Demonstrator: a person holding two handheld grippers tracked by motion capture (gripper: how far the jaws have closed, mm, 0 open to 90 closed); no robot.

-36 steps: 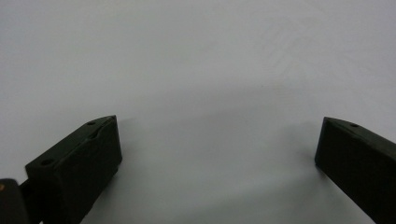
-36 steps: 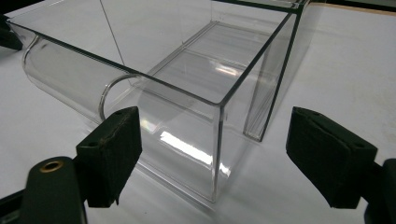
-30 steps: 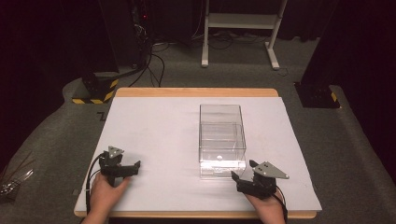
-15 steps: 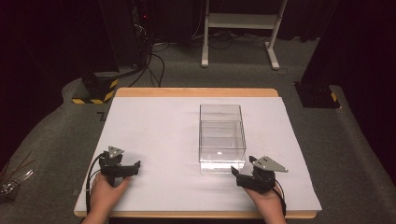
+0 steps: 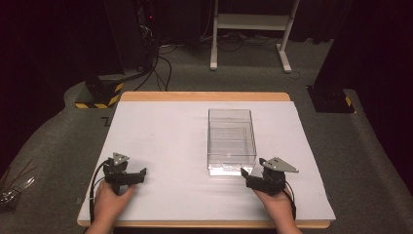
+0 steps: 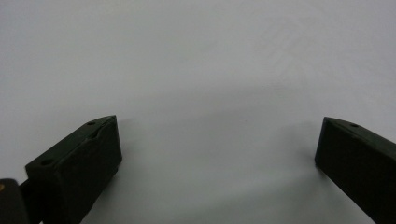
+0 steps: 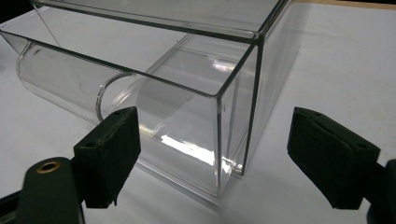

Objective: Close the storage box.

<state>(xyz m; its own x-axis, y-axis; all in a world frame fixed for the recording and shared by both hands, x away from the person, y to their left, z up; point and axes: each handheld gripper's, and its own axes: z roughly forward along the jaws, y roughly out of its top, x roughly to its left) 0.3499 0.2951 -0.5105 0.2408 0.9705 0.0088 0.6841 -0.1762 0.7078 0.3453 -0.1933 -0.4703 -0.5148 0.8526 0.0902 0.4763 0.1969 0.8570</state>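
White sheeting covers the wooden table [image 5: 160,122], and a clear rectangular plastic box [image 5: 232,140] stands right of centre. At five o'clock from the box, just beside its near corner, the right gripper [image 5: 250,176] rests with fingers wide apart. At eight o'clock, well apart, the left gripper [image 5: 138,174] rests, fingers spread over bare sheet.

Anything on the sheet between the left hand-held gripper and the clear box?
Nothing: in the high view, the stretch from the left hand-held gripper to the clear box is bare white sheet.
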